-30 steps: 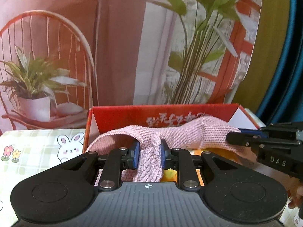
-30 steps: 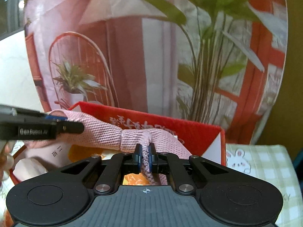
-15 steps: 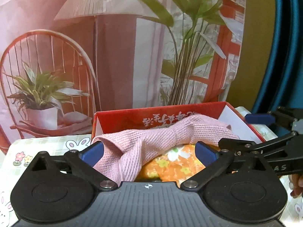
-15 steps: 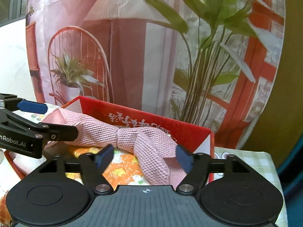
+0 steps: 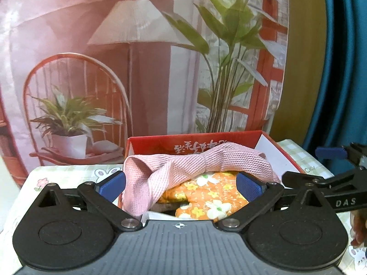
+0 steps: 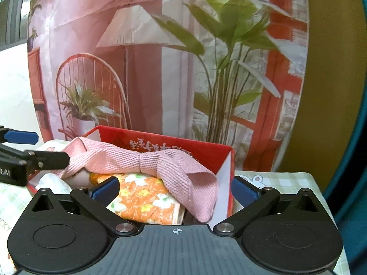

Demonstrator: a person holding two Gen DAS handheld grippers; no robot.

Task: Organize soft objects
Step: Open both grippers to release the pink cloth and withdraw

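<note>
The right gripper [image 6: 174,189] is opening, touching nothing; at 12 o'clock the pink cloth [image 6: 146,160] drapes across the red box [image 6: 201,151].

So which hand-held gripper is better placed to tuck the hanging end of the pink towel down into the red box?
Probably the right hand-held gripper. Its jaws are opening, and the pink towel's drooping end sits right between its fingers, at the red box's corner.

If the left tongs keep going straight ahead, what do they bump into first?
Probably the pink cloth draped over the red box, or the orange flowered cloth under it. The left tongs stand open; depth is hard to judge.
</note>
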